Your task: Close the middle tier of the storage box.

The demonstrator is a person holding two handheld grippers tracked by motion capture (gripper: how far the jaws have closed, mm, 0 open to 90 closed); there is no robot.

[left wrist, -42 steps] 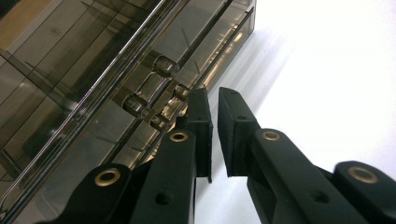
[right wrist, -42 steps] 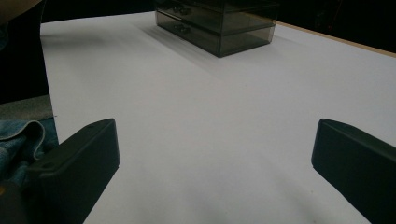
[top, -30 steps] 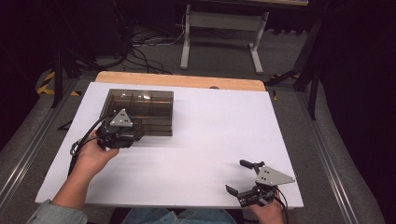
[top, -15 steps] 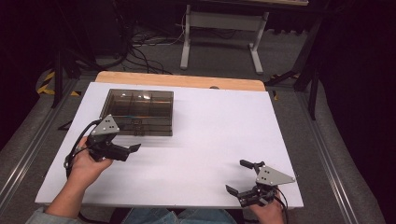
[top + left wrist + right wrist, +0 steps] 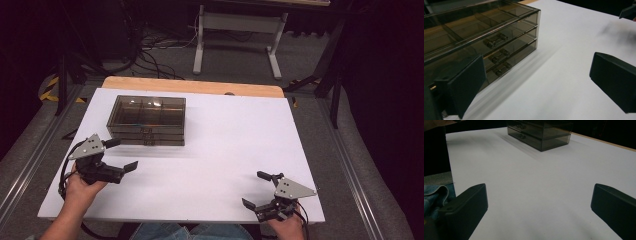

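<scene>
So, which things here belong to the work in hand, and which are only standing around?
Part of the work:
- smoky transparent drawer box with three drawers
- left gripper, jaws just opened, nothing between them
- right gripper, open

Only around:
- white table
- metal stand on the floor
- floor cables

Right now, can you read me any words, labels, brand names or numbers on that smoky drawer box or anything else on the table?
None: no readable text anywhere.
Drawer box: smoky plastic and three drawer handles, no label.
White table: blank.
Grey plates on the tongs: no marking.
</scene>
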